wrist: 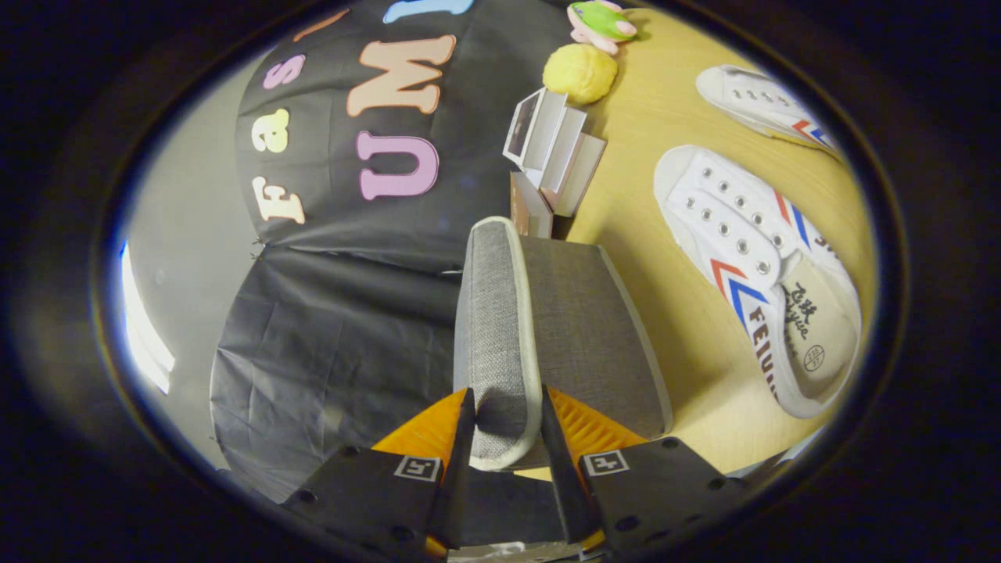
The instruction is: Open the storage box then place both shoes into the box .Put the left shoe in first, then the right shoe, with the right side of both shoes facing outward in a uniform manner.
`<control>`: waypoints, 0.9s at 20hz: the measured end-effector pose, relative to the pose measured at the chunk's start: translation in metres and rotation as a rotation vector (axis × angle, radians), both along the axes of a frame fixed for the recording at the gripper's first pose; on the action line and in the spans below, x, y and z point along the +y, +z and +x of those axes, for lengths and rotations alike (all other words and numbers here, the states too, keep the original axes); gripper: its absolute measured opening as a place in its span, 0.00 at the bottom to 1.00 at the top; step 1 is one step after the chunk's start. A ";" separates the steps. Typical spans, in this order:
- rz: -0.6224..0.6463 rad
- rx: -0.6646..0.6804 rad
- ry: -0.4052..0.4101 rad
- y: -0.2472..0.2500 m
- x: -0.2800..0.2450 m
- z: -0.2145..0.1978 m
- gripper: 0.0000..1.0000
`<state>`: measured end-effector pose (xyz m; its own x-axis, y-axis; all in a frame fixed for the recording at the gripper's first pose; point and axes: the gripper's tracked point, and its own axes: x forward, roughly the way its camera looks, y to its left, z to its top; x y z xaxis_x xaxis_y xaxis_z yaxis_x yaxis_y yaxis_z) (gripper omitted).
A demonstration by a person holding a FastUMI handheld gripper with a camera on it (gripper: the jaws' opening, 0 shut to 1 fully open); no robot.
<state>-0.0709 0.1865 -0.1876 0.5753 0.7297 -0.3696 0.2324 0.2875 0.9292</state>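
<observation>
My gripper (504,426) is shut on the grey fabric lid (500,328) of the storage box, both fingers pressing its pale-trimmed rim. The lid stands on edge, lifted, with its broad darker face (583,328) turned toward the shoes. The view is rolled sideways. Two white canvas shoes with red and blue stripes lie on the wooden table beyond the lid: the nearer shoe (751,266) shows its lace eyelets and insole, the farther shoe (762,102) lies past it. The box body is hidden.
Small white and brown books or cartons (551,160) stand just beyond the lid's far end. A yellow plush ball (580,73) and a green and pink toy (600,21) sit farther back on the wooden table (665,141). Black cloth wall (344,313) is beside the lid.
</observation>
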 end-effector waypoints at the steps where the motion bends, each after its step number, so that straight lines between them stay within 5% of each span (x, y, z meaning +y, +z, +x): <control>1: 0.014 -0.003 -0.024 0.002 -0.002 0.008 0.25; 2: 0.011 -0.011 -0.028 0.005 -0.002 0.014 0.14; 5: -0.021 -0.019 0.023 0.019 0.001 0.009 0.04; 18: -0.031 -0.232 0.228 0.138 0.058 0.023 0.06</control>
